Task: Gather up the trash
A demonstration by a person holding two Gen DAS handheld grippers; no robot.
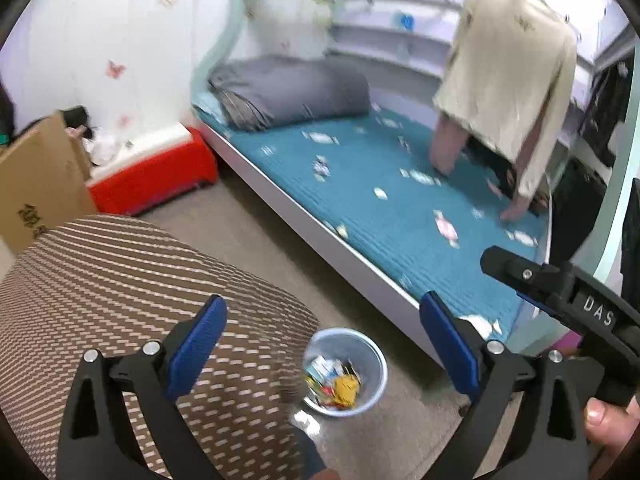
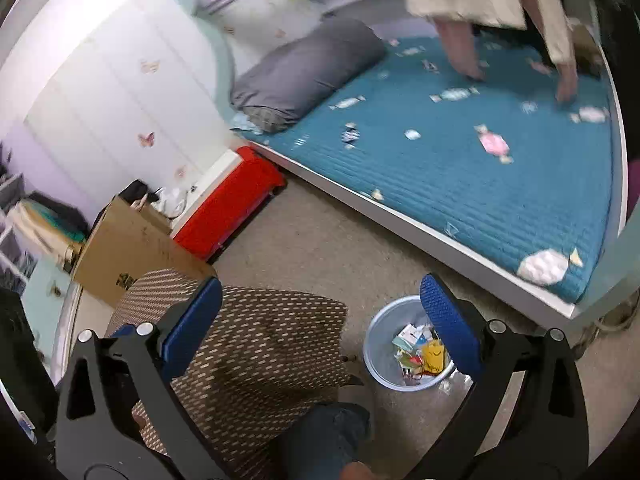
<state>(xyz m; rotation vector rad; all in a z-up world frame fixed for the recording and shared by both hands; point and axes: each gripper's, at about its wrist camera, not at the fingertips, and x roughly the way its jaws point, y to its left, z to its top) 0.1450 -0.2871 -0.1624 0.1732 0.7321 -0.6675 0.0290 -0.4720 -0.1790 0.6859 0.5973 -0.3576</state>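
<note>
A pale blue trash bin [image 1: 376, 360] [image 2: 380, 344] stands on the floor by the bed and holds several wrappers. Many candy wrappers lie scattered on the teal bed cover [image 1: 360, 184] [image 2: 460, 160], among them a pink one [image 1: 446, 227] [image 2: 494, 144] and a large white one [image 2: 542, 266] at the near corner. My left gripper [image 1: 324, 332] is open and empty above the floor near the bin. My right gripper [image 2: 322, 312] is open and empty, high above the bin; it also shows in the left wrist view [image 1: 560, 292].
A brown patterned chair seat [image 1: 120, 300] [image 2: 260, 344] is just left of the bin. A red box [image 1: 160, 172] [image 2: 232, 208] and a cardboard box [image 1: 36, 184] [image 2: 128, 248] stand by the wall. A person in a cream coat [image 1: 508, 72] leans over the bed. A grey rolled duvet [image 1: 288, 92] lies at the head.
</note>
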